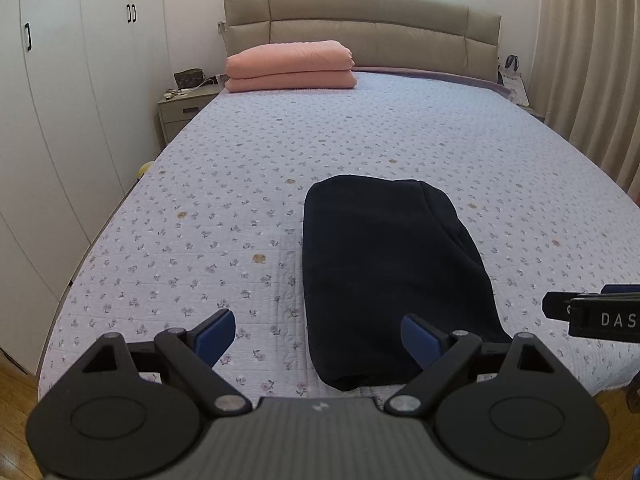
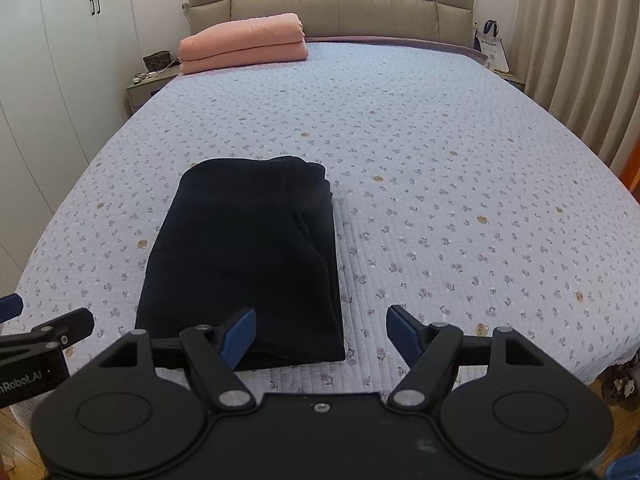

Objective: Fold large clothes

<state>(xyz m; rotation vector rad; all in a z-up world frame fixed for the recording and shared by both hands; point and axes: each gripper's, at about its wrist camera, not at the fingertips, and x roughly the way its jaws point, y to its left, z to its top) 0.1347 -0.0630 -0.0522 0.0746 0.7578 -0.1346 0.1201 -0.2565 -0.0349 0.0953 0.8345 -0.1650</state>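
A dark navy garment (image 1: 384, 264) lies folded into a thick rectangle on the flowered bedspread (image 1: 200, 208), near the foot of the bed. It also shows in the right wrist view (image 2: 244, 256). My left gripper (image 1: 318, 338) is open and empty, hovering just short of the garment's near left corner. My right gripper (image 2: 322, 334) is open and empty, just short of the garment's near right corner. Each gripper shows at the edge of the other's view, the right one (image 1: 592, 312) and the left one (image 2: 44, 340).
A folded pink blanket (image 1: 290, 66) lies at the head of the bed by the padded headboard (image 1: 360, 24). A nightstand (image 1: 184, 110) and white wardrobes (image 1: 60, 100) stand on the left. Curtains (image 1: 588, 60) hang on the right. Wooden floor (image 1: 16, 392) lies below the bed's foot.
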